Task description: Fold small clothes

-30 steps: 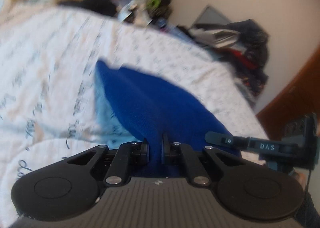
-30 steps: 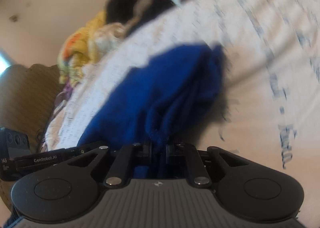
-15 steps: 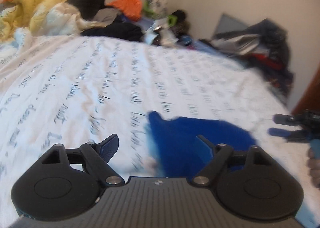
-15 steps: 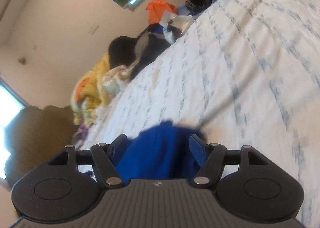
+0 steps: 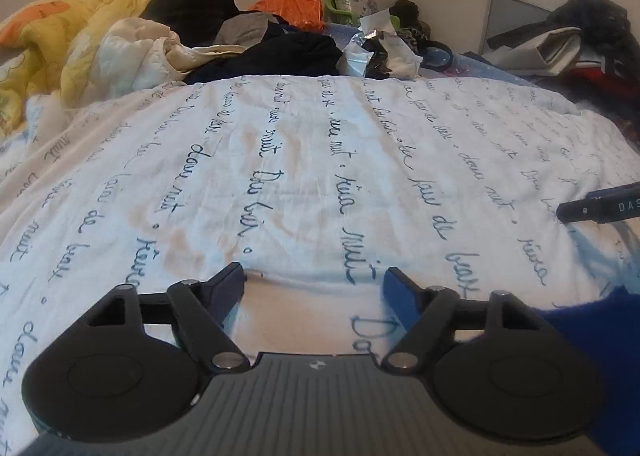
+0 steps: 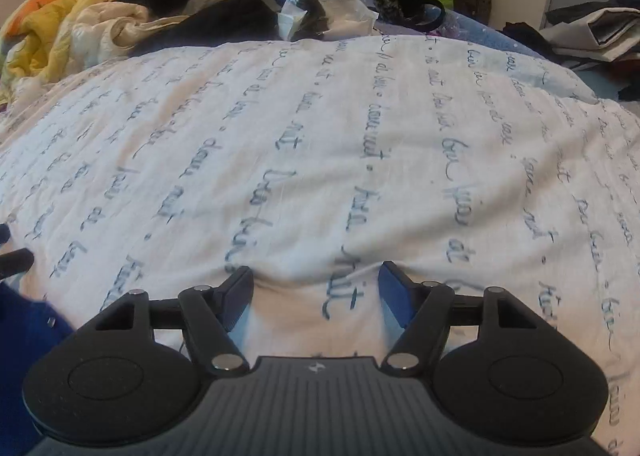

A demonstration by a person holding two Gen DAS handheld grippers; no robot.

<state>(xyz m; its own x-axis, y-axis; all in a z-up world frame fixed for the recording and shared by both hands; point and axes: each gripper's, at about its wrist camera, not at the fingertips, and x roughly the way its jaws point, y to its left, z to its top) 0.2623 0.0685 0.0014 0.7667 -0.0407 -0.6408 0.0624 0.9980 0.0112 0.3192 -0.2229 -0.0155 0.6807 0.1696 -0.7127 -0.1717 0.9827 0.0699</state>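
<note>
Left gripper point(image 5: 314, 280) and right gripper point(image 6: 316, 282) — both have just been opening, now wide, empty — over script-printed bedsheet point(image 5: 320, 159); blue garment point(image 5: 592, 336) between them, clutter behind.

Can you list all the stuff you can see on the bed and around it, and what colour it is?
bed sheet: one, white with blue handwriting, spread over the whole bed.
blue garment: one, deep blue, lying on the sheet between the two grippers, only partly in view.
yellow quilt: one, yellow and orange, bunched at the far left.
cream cloth: one, off-white, beside the quilt.
dark clothes: a pile, black and grey, far edge of the sheet.
orange bag: one, orange, by the wall.
crumpled wrappers: a few, silvery white, far middle.
clothes heap: one, dark with white and red, far right.
left hand-held gripper: black, open, empty.
right hand-held gripper: black, open, empty.
</note>
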